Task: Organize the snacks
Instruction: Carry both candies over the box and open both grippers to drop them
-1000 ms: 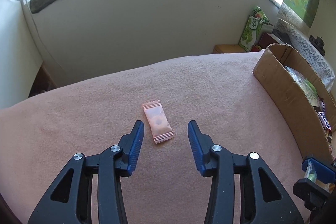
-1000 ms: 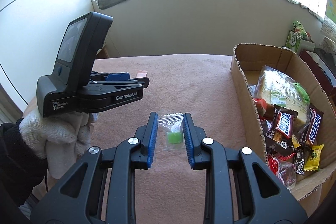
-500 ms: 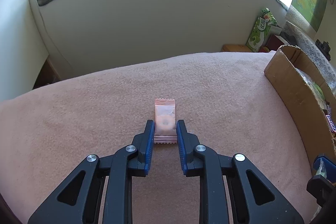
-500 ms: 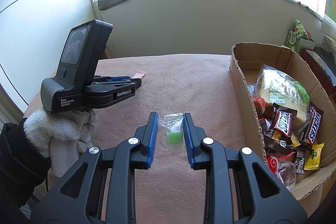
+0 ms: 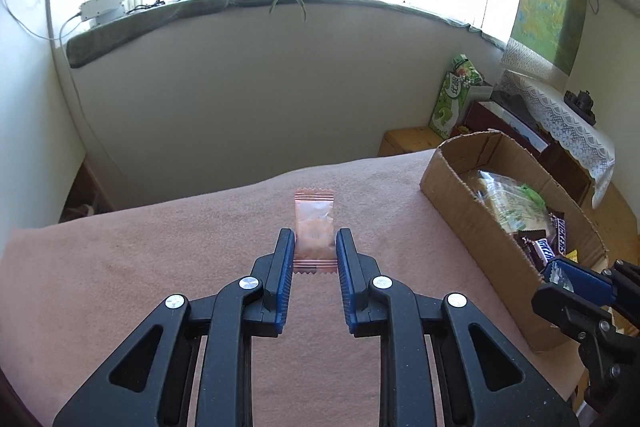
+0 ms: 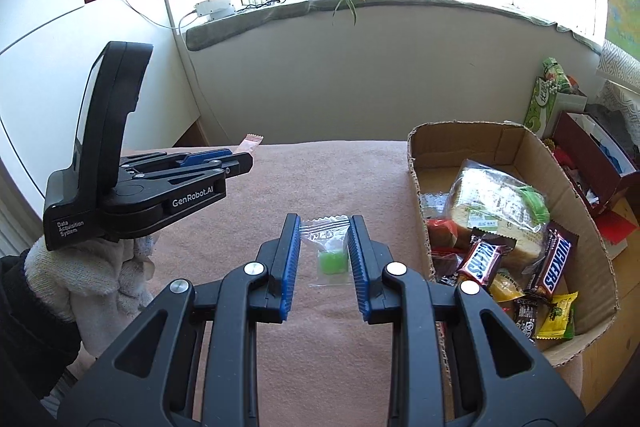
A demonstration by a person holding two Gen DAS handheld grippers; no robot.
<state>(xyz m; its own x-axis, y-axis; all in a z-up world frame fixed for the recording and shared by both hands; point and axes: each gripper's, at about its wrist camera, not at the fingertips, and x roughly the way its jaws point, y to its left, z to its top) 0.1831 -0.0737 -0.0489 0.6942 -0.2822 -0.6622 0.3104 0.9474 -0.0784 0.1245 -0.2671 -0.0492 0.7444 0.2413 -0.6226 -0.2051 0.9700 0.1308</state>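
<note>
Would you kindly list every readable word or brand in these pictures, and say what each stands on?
"GenRobot.AI": side of the left gripper.
"Data Acquisition System": base of its camera housing.
"SNICKERS": two brown bars in the cardboard box.
Bread bag label, green carton, small wrappers: too blurred to read.

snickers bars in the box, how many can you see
2, both in the cardboard box: one Snickers bar near the box's middle, another Snickers bar to its right, standing more upright. More may be buried under other snacks.
</note>
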